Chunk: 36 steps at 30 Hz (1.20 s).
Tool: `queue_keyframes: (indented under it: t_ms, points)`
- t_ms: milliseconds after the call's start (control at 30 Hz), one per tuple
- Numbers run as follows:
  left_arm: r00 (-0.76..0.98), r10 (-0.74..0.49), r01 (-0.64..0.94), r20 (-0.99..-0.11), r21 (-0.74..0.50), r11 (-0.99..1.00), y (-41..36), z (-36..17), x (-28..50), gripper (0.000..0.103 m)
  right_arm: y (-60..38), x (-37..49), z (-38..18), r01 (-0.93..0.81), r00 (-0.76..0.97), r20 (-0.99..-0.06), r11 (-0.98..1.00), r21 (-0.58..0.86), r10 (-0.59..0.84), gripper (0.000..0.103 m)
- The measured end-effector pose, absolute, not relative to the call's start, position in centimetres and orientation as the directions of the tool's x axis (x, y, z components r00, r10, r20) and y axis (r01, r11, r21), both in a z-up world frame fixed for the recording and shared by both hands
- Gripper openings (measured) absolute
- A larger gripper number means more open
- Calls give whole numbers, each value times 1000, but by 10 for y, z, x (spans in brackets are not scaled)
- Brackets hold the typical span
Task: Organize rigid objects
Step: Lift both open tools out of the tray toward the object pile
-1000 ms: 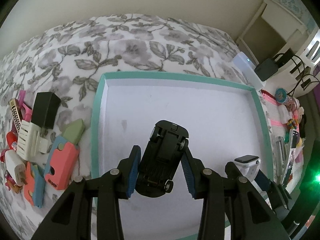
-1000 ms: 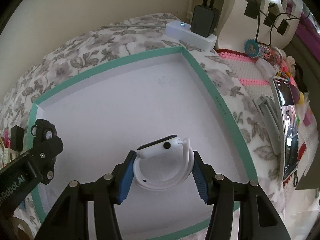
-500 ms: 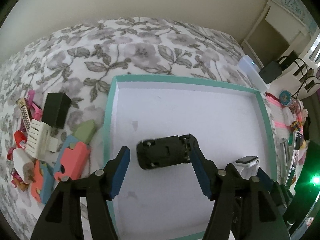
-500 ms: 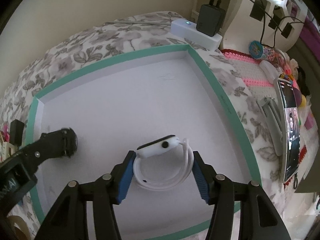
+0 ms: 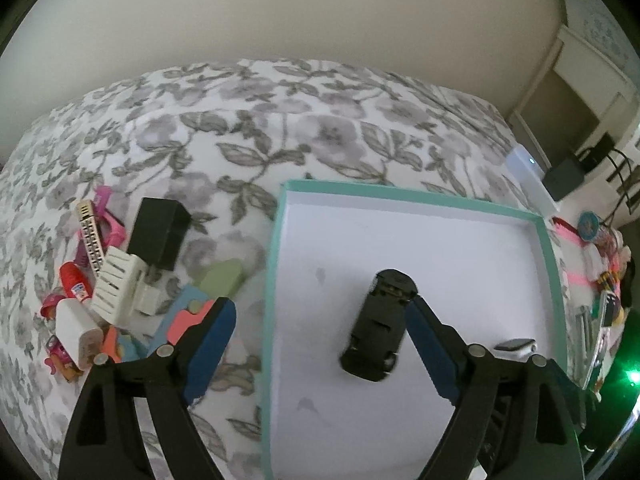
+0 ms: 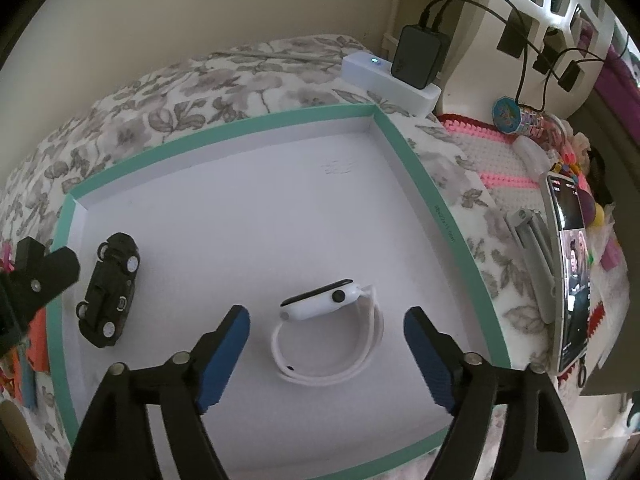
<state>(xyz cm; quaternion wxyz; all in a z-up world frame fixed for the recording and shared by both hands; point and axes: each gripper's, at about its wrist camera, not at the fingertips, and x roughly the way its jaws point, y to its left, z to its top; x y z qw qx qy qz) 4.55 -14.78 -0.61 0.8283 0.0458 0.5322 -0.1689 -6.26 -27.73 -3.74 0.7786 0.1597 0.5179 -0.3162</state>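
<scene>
The left gripper [image 5: 320, 348] stands spread wide; its jaws have just been opening and pinch nothing. The black toy car [image 5: 378, 330] lies on the floor of the box, just inside the right blue pad [image 5: 430, 352]; if the pad touches the car, I cannot tell, the picture is blurred there. The left pad [image 5: 208, 346] hangs outside the box, over the flowered bedspread [image 5: 280, 128]. The box is a shallow white tray w/ teal rim [image 5: 272, 280], and the rim passes between the two pads. Further to the left of this gripper is a heap of small things: a black cube charger [image 5: 158, 234], a white slotted plug [image 5: 116, 282], a white adapter [image 5: 78, 330], a coral-and-blue piece [image 5: 182, 320], a pink watch strap [image 5: 110, 226].

The right gripper [image 6: 326, 350] is also spread, jaws just been opening. The white smartwatch [image 6: 320, 300] sits on the tray floor between its pads, apart from both, its band [image 6: 332, 352] looped under the case. To the left of this gripper the toy car [image 6: 110, 292] lies on its roof, wheels up, near the left rim [image 6: 54, 320] of the tray, beside the tip of the other gripper. Beyond the tray's far corner: a white power strip [image 6: 384, 80] w/ black adapter [image 6: 420, 56] plugged in. To the right, off the tray, a phone [image 6: 572, 268] w/ lit screen.
</scene>
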Motion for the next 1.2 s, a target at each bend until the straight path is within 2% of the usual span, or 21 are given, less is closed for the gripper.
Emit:
queue_keyframes:
  t_ms: [67, 100, 367, 533, 933, 1200]
  points:
    - [390, -222, 319, -893, -96, 943, -145, -6, 47, 93, -277, -63, -37, 655, 269, -906, 752, -77, -327, 101]
    - [400, -218, 314, -890, -90, 945, -143, -6, 47, 98, -277, -62, -37, 654, 273, -905, 753, -75, -327, 101]
    - [438, -190, 292, -879, -61, 954, -134, -7, 51, 99, -276, -62, -37, 644, 285, -900, 762, -75, -330, 103]
    - [462, -226, 280, -858, -101, 955, -120, -1, 56, 99, -272, -60, -37, 626, 311, -900, 778, -47, -305, 103]
    - [545, -208, 184, -812, -126, 975, -63, 31, 76, 99, -255, -52, -13, 562, 409, -875, 827, 17, -260, 103]
    - [562, -86, 87, -823, -44, 995, -22, 44, 86, 99, -246, -49, -11, 545, 423, -879, 836, 55, -218, 103]
